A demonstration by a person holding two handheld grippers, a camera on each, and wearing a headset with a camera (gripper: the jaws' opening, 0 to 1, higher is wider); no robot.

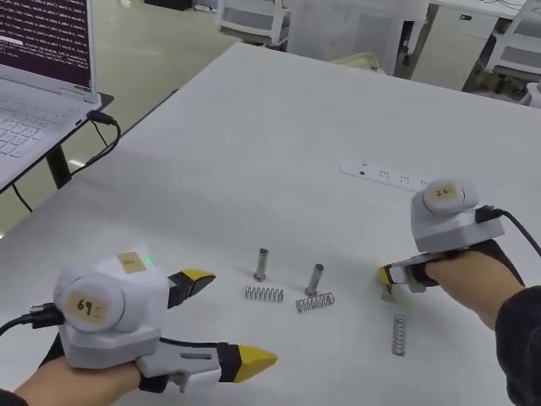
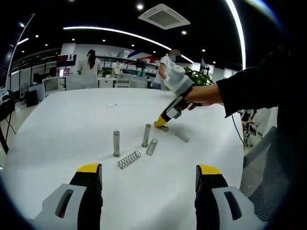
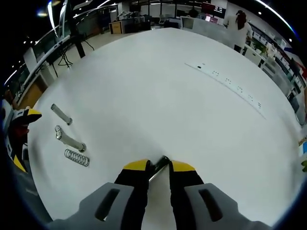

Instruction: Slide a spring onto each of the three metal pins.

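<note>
- The left pin (image 1: pixel 262 264) and the right pin (image 1: pixel 315 279) stand side by side, mid-worktop (image 1: pixel 279 127).
- The first spring (image 1: pixel 264 293) lies just before the left pin, and the second spring (image 1: pixel 315 302) just before the right pin.
- The third spring (image 1: pixel 399 334) lies to their right, before the right gripper (image 1: pixel 387 277).
- The third pin (image 3: pixel 161 166) sits between that gripper's jaws.
- The power strip (image 1: pixel 385 175) lies behind it.
- The left gripper (image 1: pixel 232 320) is front left.
- The laptop (image 1: pixel 34 85) stands far left.

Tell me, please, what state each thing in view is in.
left gripper: jaws open, empty.
right gripper: jaws shut on third pin.
third pin: held, low by the table.
left pin: upright, bare.
middle pin: upright, bare.
left spring: lying loose.
middle spring: lying loose.
right spring: lying loose.
laptop: open, screen lit.
</note>
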